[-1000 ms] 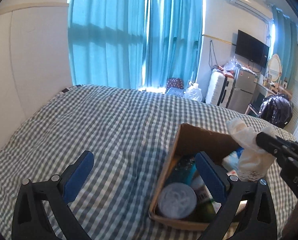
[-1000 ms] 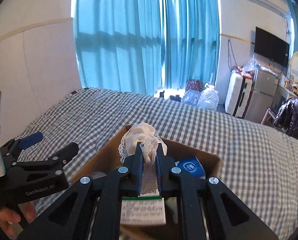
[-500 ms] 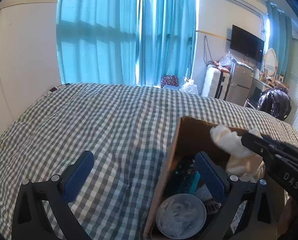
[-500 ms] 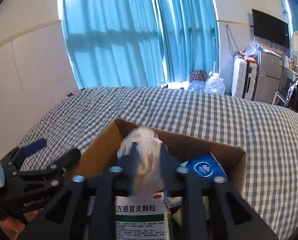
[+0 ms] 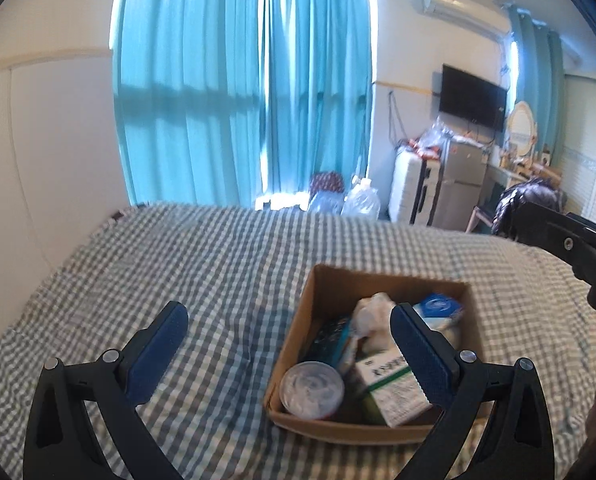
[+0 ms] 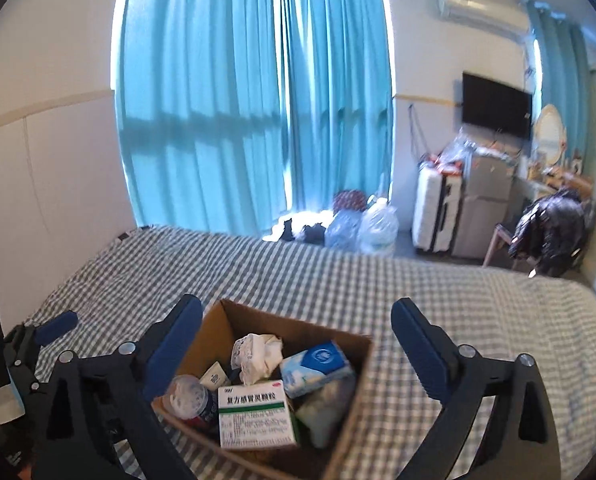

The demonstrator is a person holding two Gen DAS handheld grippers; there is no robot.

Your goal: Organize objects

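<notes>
Both my left gripper (image 5: 288,330) and right gripper (image 6: 296,322) hover with fingers spread wide, empty, above the cardboard box (image 6: 349,420) where the white cloth (image 6: 258,356) lies, seemingly crumpled.

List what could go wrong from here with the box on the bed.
1. The cardboard box sits on a soft checked bedspread, so a nudge from either open gripper could tip or slide it.
2. The white cloth lies loose on top of the pile and might spill out.
3. The medicine carton leans on other items and may shift.
</notes>
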